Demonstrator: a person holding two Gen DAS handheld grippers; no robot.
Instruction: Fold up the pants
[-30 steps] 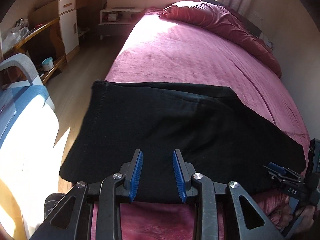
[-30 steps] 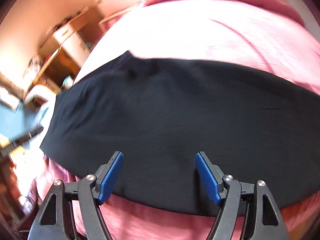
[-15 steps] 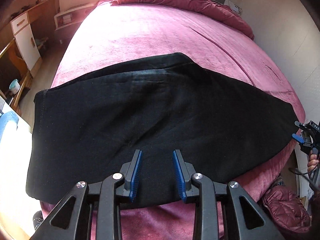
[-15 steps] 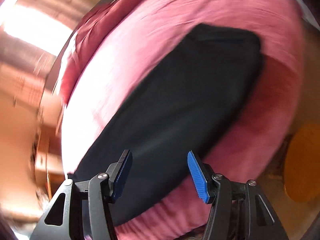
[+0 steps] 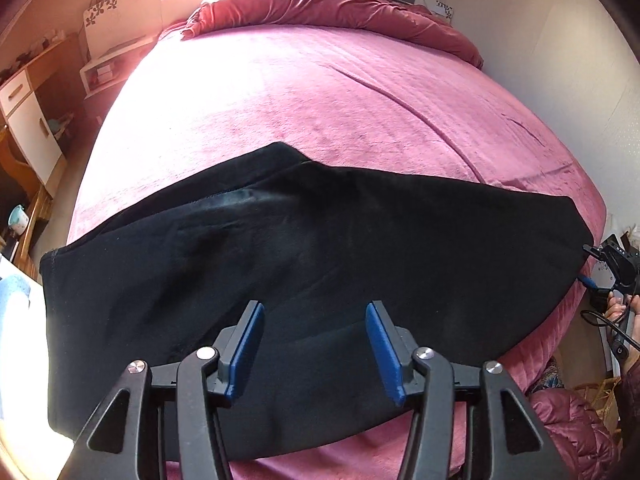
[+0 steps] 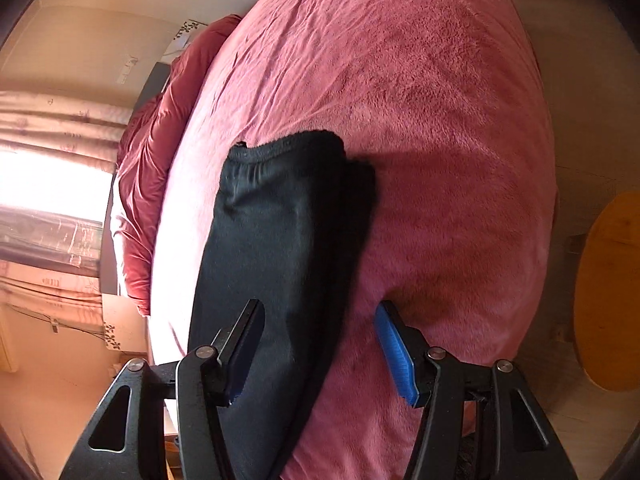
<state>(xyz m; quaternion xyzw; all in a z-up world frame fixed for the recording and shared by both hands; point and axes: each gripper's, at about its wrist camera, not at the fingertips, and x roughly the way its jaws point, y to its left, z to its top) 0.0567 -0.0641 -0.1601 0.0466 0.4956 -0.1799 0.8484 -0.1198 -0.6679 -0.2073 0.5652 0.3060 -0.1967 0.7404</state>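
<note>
Left gripper [image 5: 316, 346], jaws opening, nothing between; right gripper [image 6: 320, 354], jaws apart, empty, at waistband end; black pants [image 5: 280, 280], apparently folded lengthwise leg on leg, flat across pink bed [image 5: 304, 92] foot; crosswise folds judged outstanding.

No text, label, brand or number can be read in either view; the small black device [image 5: 618, 262] at the right edge of the left wrist view carries a few tiny pale marks, too small to make out
</note>
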